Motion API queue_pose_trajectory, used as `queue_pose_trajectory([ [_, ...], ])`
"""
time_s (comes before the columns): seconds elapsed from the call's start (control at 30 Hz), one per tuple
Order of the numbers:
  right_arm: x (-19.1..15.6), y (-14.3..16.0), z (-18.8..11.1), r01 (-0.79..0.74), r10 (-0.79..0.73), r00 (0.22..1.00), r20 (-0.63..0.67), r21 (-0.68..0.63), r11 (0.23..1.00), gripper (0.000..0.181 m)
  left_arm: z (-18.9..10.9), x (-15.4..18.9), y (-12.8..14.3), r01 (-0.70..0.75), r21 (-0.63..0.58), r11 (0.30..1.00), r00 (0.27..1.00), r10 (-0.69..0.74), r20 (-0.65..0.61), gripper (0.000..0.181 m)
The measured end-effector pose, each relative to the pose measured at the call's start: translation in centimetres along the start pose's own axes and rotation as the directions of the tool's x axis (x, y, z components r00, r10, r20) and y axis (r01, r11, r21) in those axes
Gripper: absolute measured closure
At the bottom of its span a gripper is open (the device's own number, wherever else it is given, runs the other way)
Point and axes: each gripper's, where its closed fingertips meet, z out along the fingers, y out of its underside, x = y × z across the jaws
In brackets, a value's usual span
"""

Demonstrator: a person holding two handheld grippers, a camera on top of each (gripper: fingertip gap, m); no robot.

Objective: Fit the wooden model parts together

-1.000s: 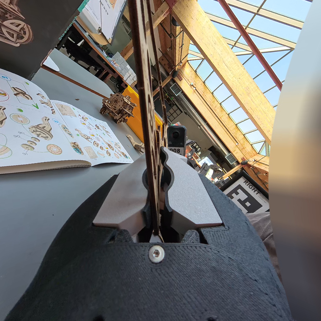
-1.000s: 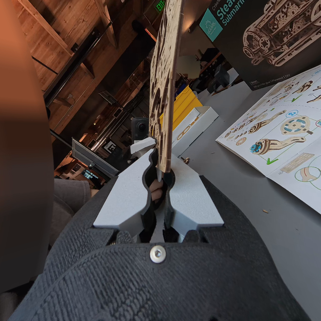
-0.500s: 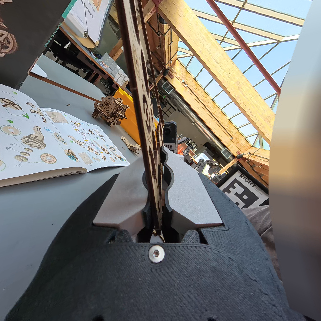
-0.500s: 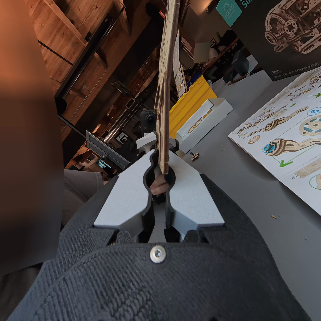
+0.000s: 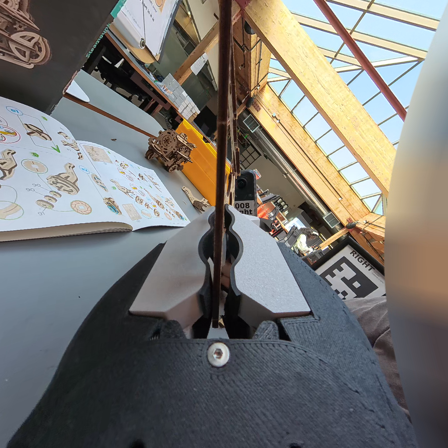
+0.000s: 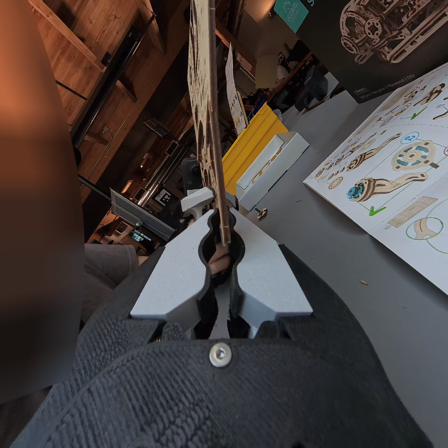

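Observation:
A thin laser-cut plywood parts sheet [image 5: 221, 145] stands edge-on and runs up out of the picture. My left gripper [image 5: 224, 211] is shut on it, and the sheet reaches deep between the jaws. In the right wrist view the same sheet [image 6: 206, 109] is pinched near its lower corner by my right gripper [image 6: 221, 213], which is shut on it. The two grippers face each other across the sheet. The left one's white fingers [image 6: 198, 196] show in the right wrist view. A part-built wooden model [image 5: 171, 152] stands on the grey table [image 5: 60, 278].
An open instruction booklet [image 5: 72, 184] lies on the table, also in the right wrist view [image 6: 388, 181]. A loose wooden piece [image 5: 196, 200] lies by a yellow bin [image 5: 203, 160]. A white box [image 6: 271, 164], a small wooden part [image 6: 261, 213] and the black kit box [image 6: 375, 43] stand farther off. Both grippers' tips are close together, under 4 cm apart.
Both grippers have turned with the sheet between them. In the left wrist view it went from leaning left to nearly upright and edge-on. Both grips are unchanged.

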Motion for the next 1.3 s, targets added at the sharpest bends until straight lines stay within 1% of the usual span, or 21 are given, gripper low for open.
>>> queue_pose_trajectory([
  [0.2,0.3,0.1,0.0,-0.007,0.007,1.000,-0.013,0.001,1.000,0.180,0.0,-0.3,0.1,-0.008,-0.004,1.000,1.000,0.008,0.018,0.181],
  [0.23,0.2,0.1,0.0,-0.019,0.019,1.000,0.001,0.005,1.000,0.180,0.0,-0.1,0.0,-0.010,-0.003,1.000,1.000,0.010,0.007,0.181],
  [0.3,-0.8,-0.2,0.0,-0.079,0.078,0.992,0.097,0.009,0.997,0.181,0.0,0.5,-0.2,-0.030,-0.006,1.000,0.999,0.029,-0.032,0.181],
  [0.33,-0.8,-0.2,0.0,-0.080,0.080,0.992,0.098,-0.001,0.997,0.180,0.0,0.5,-0.2,-0.041,-0.017,0.999,0.999,0.040,-0.035,0.181],
  [0.47,-0.9,0.1,0.0,0.020,-0.016,0.998,0.053,-0.065,0.998,0.179,-0.3,0.4,-0.4,0.010,-0.019,1.000,0.998,-0.012,-0.069,0.181],
  [0.53,-0.8,-0.2,-0.4,0.043,-0.040,0.998,0.038,-0.069,0.997,0.179,-0.4,0.4,-0.7,0.002,-0.013,1.000,0.998,-0.003,-0.068,0.181],
  [0.77,-0.6,0.3,-0.6,0.041,-0.037,0.999,0.033,-0.135,0.990,0.179,-0.3,0.2,-0.4,-0.003,-0.038,0.999,0.998,0.001,-0.062,0.181],
  [0.87,0.0,0.6,-0.7,0.078,-0.082,0.997,-0.015,-0.153,0.985,0.180,-0.2,-0.2,-0.1,0.012,-0.050,0.999,0.999,-0.013,-0.036,0.181],
  [0.93,0.3,0.7,-0.7,0.077,-0.083,0.996,-0.034,-0.150,0.986,0.179,-0.2,-0.3,0.0,0.032,-0.054,0.998,0.999,-0.033,-0.031,0.181],
  [1.0,0.6,0.8,-0.8,0.059,-0.066,0.997,-0.050,-0.144,0.988,0.180,-0.2,-0.4,0.1,0.010,-0.058,0.998,1.000,-0.011,-0.014,0.181],
  [1.07,0.5,0.7,-0.8,0.043,-0.047,0.998,-0.030,-0.136,0.990,0.179,-0.1,-0.3,0.1,-0.003,-0.056,0.998,1.000,0.002,-0.017,0.181],
  [1.17,0.9,0.8,-0.7,0.032,-0.038,0.999,-0.039,-0.136,0.990,0.179,-0.2,-0.7,0.2,0.017,-0.057,0.998,1.000,-0.018,-0.005,0.180],
  [1.23,1.4,0.8,-0.8,0.031,-0.041,0.996,-0.073,-0.135,0.990,0.178,-0.1,-0.7,0.3,0.009,-0.063,0.998,1.000,-0.009,-0.001,0.180],
  [1.3,0.9,0.5,-0.8,0.043,-0.049,0.998,-0.047,-0.118,0.992,0.179,-0.1,-0.2,0.1,-0.018,-0.061,0.998,1.000,0.017,-0.022,0.179],
])
